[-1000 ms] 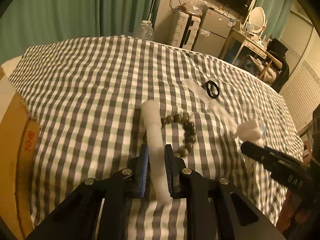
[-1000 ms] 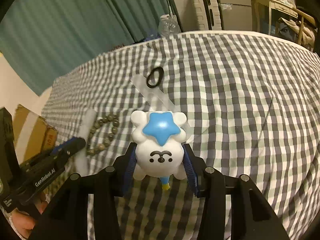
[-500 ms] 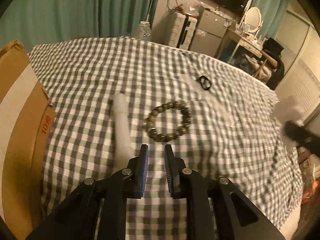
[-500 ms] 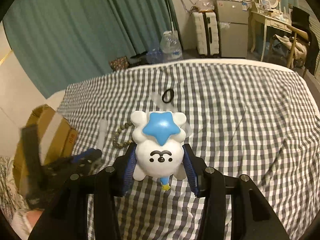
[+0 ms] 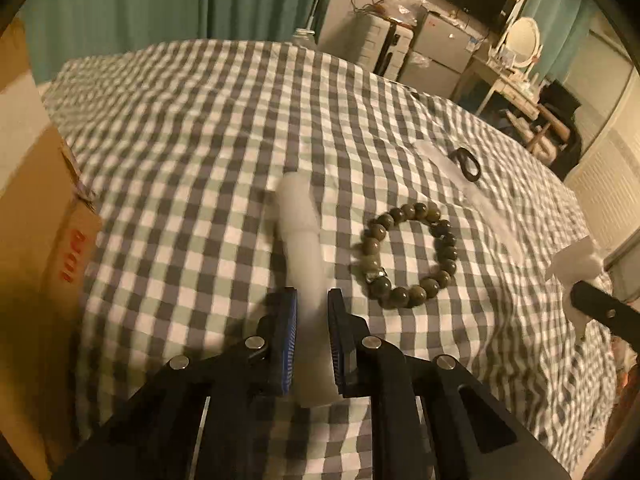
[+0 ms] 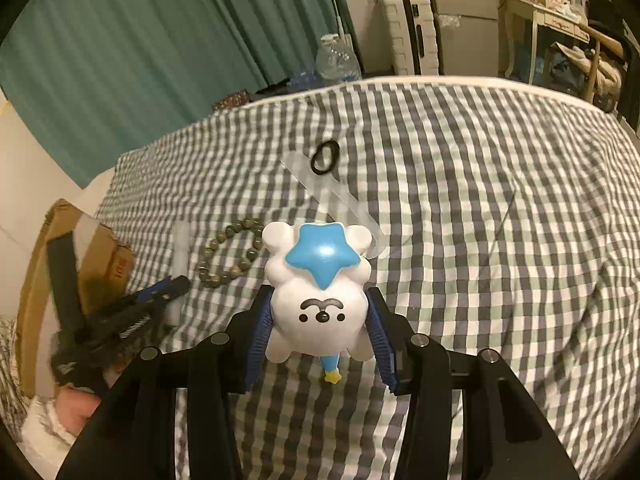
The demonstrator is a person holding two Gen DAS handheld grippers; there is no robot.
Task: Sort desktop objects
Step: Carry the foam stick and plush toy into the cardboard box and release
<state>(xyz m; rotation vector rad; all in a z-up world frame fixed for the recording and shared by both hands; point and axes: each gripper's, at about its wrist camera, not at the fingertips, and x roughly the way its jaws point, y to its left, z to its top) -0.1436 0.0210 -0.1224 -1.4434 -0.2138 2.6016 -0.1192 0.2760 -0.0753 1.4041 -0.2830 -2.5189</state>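
My left gripper (image 5: 312, 304) straddles the near end of a white foam stick (image 5: 302, 240) lying on the checked cloth; the jaws stand close on each side of it, grip unclear. A bead bracelet (image 5: 408, 256) lies just right of the stick. A black hair tie (image 5: 467, 164) rests on a clear plastic strip (image 5: 492, 216) farther right. My right gripper (image 6: 320, 320) is shut on a white toy figure with a blue star (image 6: 320, 276), held above the cloth. The left gripper also shows in the right wrist view (image 6: 160, 292).
A brown cardboard box (image 5: 44, 220) stands at the left edge of the cloth (image 5: 200, 128). Green curtains, a water bottle (image 6: 336, 60), a suitcase and a dresser stand behind. The right gripper with the toy (image 5: 576, 268) shows at the right edge of the left wrist view.
My left gripper drew back off the foam stick half a second ago and now has come forward around its near end again. The right gripper keeps holding the toy, a little lower.
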